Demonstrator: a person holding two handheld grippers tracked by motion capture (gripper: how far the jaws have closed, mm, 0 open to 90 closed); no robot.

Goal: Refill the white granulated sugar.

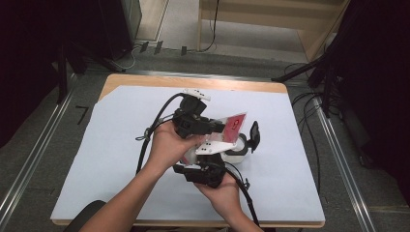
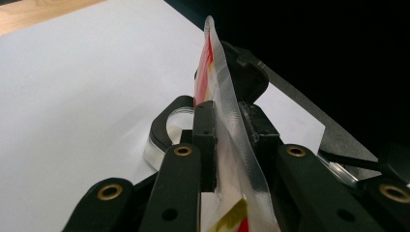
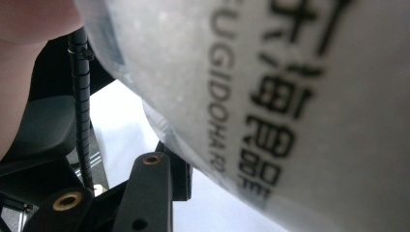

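Packet [image 1: 231, 126] held above table [image 1: 111, 159] centre, over glass container [image 1: 240, 147]. Left gripper [image 1: 218, 128] jaws clamped on sealed edge [image 2: 232, 125]. Right gripper [image 1: 205, 175] at 6 o'clock; jaw state cannot tell (packet against lens). Step judged: gripping for tear-open. Next: opposing pull.

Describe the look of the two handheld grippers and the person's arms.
Both grippers, left gripper and right gripper, are black, with jointed link arms pinned by brass-coloured rivets. A black cable trails from each; the right gripper view shows a ribbed black cable. A pale plate tops the left one. The forearms are bare, no sleeves.
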